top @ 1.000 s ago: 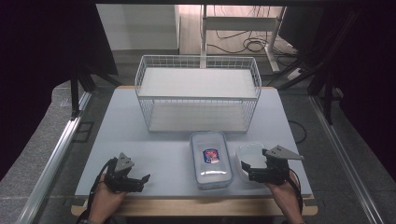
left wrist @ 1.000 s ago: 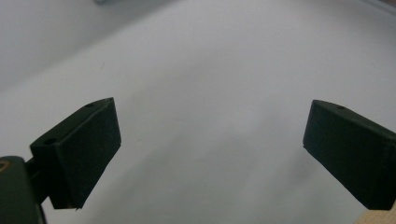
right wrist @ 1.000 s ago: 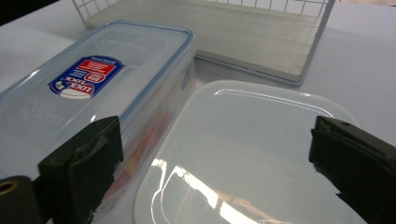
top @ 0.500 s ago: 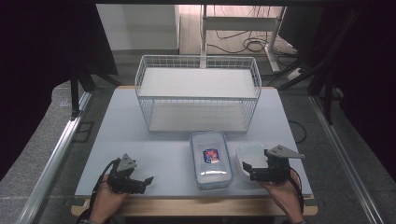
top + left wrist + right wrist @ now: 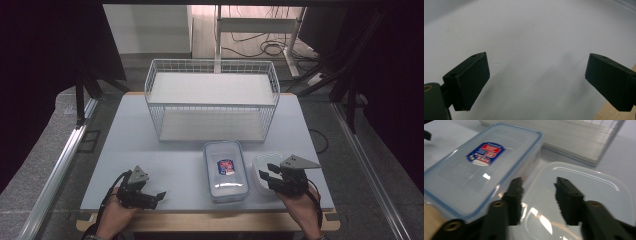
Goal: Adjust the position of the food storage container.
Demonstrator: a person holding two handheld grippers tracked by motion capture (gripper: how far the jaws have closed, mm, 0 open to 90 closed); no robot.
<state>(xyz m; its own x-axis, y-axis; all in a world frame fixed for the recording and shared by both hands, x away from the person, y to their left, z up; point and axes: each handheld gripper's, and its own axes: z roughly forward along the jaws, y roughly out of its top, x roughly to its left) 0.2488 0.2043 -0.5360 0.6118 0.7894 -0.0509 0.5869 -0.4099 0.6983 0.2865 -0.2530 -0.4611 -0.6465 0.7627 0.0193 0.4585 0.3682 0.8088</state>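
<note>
At front right of table (image 5: 150,145) | right gripper (image 5: 537,195) over small white lidded container (image 5: 584,192), jaws just closing, now narrow, nothing pinched yet | beside clear lidded box (image 5: 226,170) | left gripper (image 5: 536,82) wide, empty, resting | probably preparing grasp toward wire basket (image 5: 212,75)

The right gripper (image 5: 537,197) has narrowed over the white lid (image 5: 584,192).

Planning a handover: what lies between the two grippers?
In the high view, the labelled box lies between left gripper and right gripper; otherwise bare table.
</note>
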